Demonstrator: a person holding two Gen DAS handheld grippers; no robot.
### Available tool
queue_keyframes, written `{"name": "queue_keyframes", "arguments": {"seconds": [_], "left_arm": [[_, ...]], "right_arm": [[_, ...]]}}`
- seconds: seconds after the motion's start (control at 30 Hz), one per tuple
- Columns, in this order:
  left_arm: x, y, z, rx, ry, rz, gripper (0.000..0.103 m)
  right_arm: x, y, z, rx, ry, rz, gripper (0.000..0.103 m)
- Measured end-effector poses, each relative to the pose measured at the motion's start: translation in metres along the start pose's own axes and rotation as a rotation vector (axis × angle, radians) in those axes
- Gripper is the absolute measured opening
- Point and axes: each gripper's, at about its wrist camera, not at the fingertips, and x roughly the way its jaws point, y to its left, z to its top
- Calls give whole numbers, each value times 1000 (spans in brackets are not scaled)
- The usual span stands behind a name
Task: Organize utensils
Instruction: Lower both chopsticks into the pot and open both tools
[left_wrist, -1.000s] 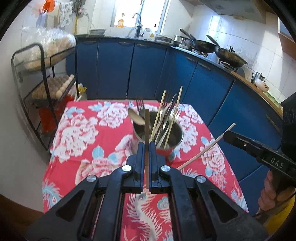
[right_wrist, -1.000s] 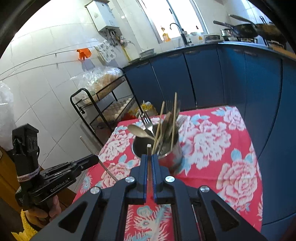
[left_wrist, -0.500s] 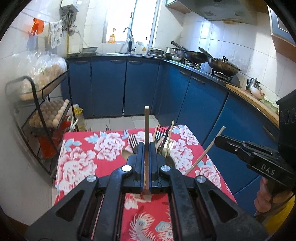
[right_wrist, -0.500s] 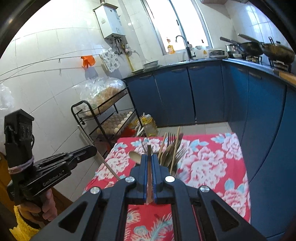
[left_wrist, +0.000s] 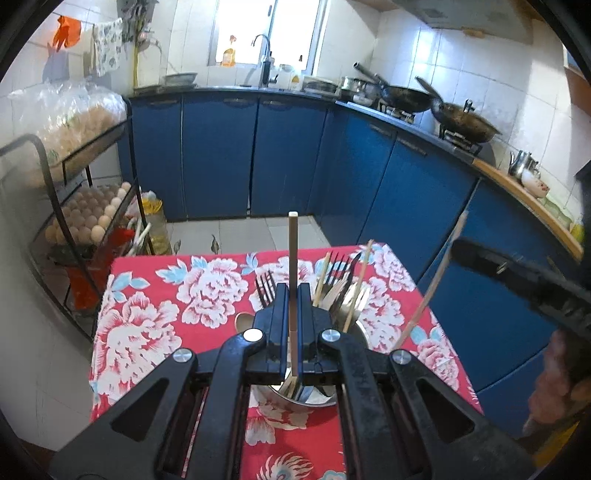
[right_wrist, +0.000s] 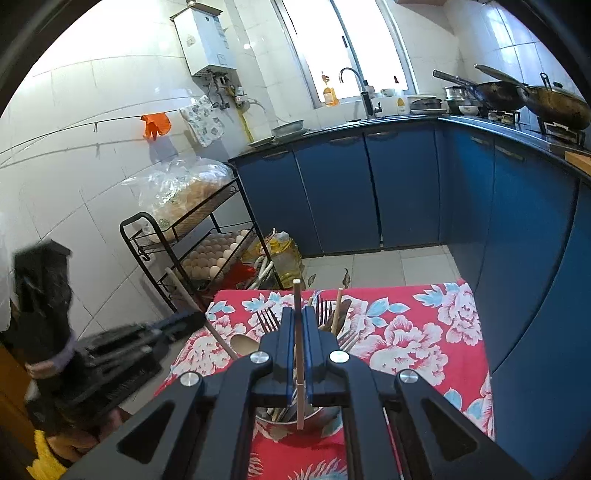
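Note:
My left gripper (left_wrist: 293, 291) is shut on a pale wooden chopstick (left_wrist: 293, 251) that stands upright between its fingers. Right under those fingers sits a metal pot (left_wrist: 364, 334) holding forks (left_wrist: 266, 288), a spoon (left_wrist: 242, 321) and more chopsticks. In the right wrist view my right gripper (right_wrist: 298, 314) is shut on a second chopstick (right_wrist: 297, 295), above the same pot (right_wrist: 319, 415). Each gripper also shows in the other's view: the right gripper (left_wrist: 517, 280) at the right, the left gripper (right_wrist: 122, 350) blurred at the left.
The pot stands on a small table with a red flowered cloth (left_wrist: 147, 332). A black wire rack (left_wrist: 85, 221) with trays of eggs stands to its left. Blue cabinets (left_wrist: 221, 155) line the back and right, with woks (left_wrist: 465, 122) on the stove. Oil bottles (right_wrist: 284, 254) stand on the floor.
Both grippers have moved forward and upward with their chopsticks still clamped. The pot has slid from in front of the fingers to beneath them in both views.

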Motion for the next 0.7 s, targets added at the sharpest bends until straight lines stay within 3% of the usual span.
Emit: {"name": "queue_keyframes", "arguments": {"seconds": [0.33,0.7], "left_arm": [[26,6,-8,-20,52,14,0],[44,13,-23,-46,102,27,0]], "right_arm": [[11,3,6,-25,-3,0,6],[65,-15,-28,1,154,-42,6]]}}
